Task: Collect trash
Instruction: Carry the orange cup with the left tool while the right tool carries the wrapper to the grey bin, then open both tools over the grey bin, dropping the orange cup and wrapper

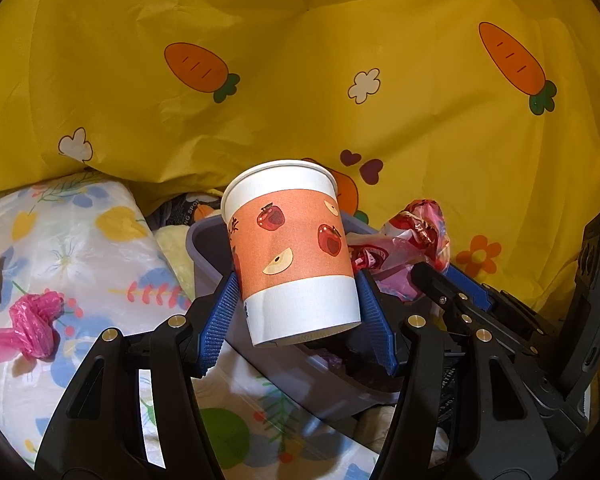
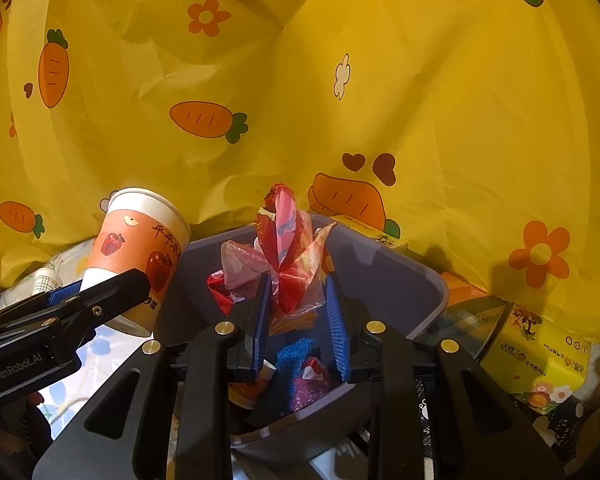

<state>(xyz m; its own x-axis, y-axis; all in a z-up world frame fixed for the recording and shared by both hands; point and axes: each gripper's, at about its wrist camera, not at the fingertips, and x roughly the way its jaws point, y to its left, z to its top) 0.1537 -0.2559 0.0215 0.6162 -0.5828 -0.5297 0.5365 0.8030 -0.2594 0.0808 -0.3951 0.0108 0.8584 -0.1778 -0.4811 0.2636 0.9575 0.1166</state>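
Left gripper clamps paper cup tilted at bin rim; right gripper pinches red wrapper above bin; early release risks cup toppling outside, wrapper snagging on pads

Setting: a domestic room, set up informally. Evidence:
- backdrop of yellow cloth printed with carrots and flowers, creased, hanging behind everything;
- bench covered by a floral plastic sheet, white with blue, yellow and green motifs;
- grey plastic bin standing on it, holding crumpled bags;
- yellow tissue packs with cartoon print beside the bin;
- printed paper cup and knotted pink bag, ordinary household litter.
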